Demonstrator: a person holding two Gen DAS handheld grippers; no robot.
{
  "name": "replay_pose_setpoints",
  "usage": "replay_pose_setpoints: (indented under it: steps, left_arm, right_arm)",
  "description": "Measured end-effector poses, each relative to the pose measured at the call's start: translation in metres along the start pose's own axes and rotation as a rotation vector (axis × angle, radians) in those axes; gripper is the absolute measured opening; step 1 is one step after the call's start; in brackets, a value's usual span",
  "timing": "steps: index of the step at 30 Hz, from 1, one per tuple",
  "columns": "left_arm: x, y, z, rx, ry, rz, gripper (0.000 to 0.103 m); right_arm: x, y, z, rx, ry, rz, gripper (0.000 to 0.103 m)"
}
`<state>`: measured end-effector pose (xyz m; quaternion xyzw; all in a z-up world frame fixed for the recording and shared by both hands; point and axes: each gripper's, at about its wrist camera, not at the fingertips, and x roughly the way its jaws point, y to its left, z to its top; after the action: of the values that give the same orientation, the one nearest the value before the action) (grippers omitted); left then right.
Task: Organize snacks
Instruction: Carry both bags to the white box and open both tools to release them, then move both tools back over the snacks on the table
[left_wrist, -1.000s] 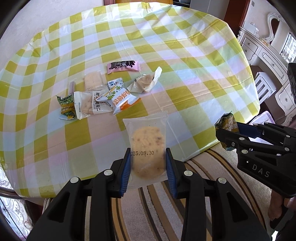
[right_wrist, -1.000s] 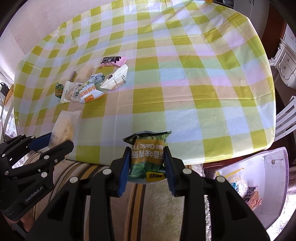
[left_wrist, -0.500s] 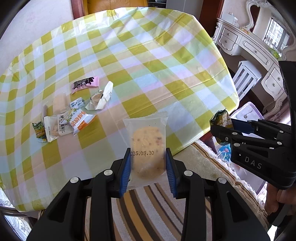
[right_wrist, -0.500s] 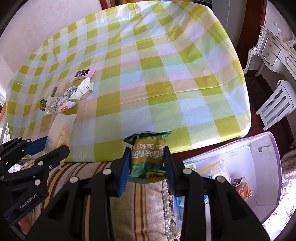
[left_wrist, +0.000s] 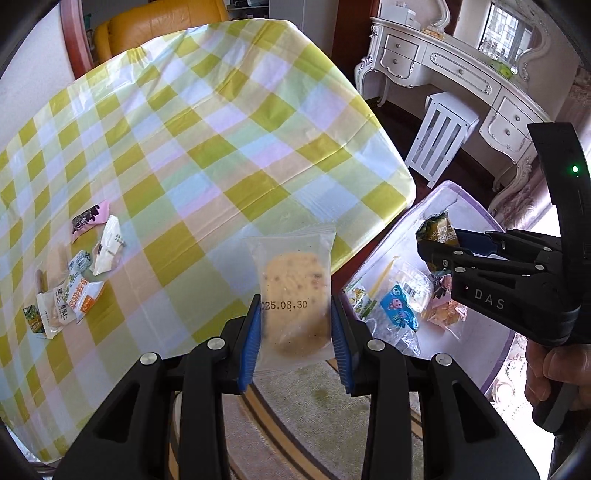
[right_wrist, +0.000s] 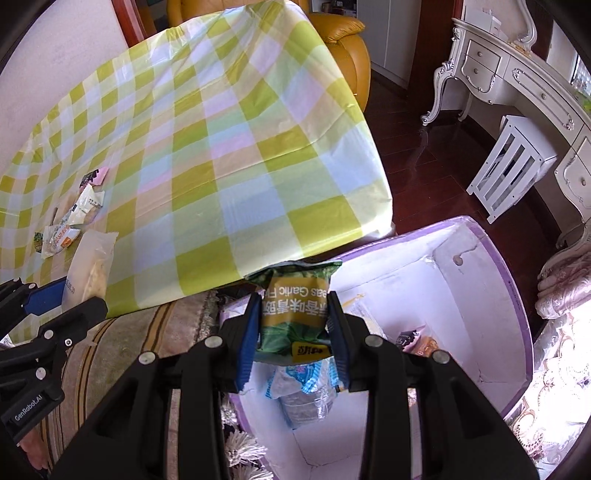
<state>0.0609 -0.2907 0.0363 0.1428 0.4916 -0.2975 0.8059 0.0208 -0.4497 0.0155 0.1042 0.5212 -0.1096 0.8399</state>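
Note:
My left gripper (left_wrist: 293, 325) is shut on a clear cracker packet (left_wrist: 293, 291) stamped 2025.08.30, held past the table's near edge. My right gripper (right_wrist: 293, 332) is shut on a green garlic-peas bag (right_wrist: 295, 302), held over the near end of the white box with purple rim (right_wrist: 491, 258). The box also shows in the left wrist view (left_wrist: 476, 214), with several snack packets (left_wrist: 399, 306) in it, and the right gripper (left_wrist: 439, 240) above it. Several snacks (left_wrist: 74, 280) lie in a cluster on the checked tablecloth (left_wrist: 207, 147).
The box stands on the floor by the table's right corner. A white stool (right_wrist: 513, 162) and an ornate white dresser (right_wrist: 524, 74) stand beyond it. A yellow armchair (right_wrist: 343, 48) is behind the table. A striped rug (right_wrist: 129, 332) lies under the grippers.
Both grippers have swung right, away from the table, each holding its packet. The right gripper is now over the box, which has come fully into view.

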Motion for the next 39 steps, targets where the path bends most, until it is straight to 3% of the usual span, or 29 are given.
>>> replay_pose_setpoints:
  steps: [12, 18, 19, 22, 23, 27, 39]
  left_arm:
    - [0.043, -0.054, 0.014, 0.092, 0.073, -0.117, 0.035]
    - [0.057, -0.059, 0.016, 0.067, 0.121, -0.208, 0.036]
    - [0.058, -0.059, 0.016, 0.06, 0.124, -0.215, 0.037]
    - [0.058, -0.057, 0.016, 0.046, 0.12, -0.216, 0.061]
    - [0.056, -0.056, 0.017, 0.045, 0.115, -0.216, 0.066]
    - [0.054, -0.055, 0.017, 0.043, 0.104, -0.211, 0.071]
    - [0.037, -0.022, 0.013, -0.023, 0.05, -0.155, 0.072]
  right_arm:
    - [0.01, -0.049, -0.014, 0.081, 0.013, -0.067, 0.036]
    - [0.011, -0.062, -0.016, 0.112, 0.011, -0.074, 0.036]
    - [0.011, -0.063, -0.016, 0.118, 0.008, -0.073, 0.04]
    - [0.01, -0.063, -0.015, 0.119, -0.001, -0.073, 0.06]
    - [0.009, -0.062, -0.015, 0.116, -0.006, -0.069, 0.062]
    - [0.007, -0.058, -0.014, 0.109, -0.014, -0.063, 0.072]
    - [0.003, -0.03, -0.006, 0.071, -0.024, -0.033, 0.076]
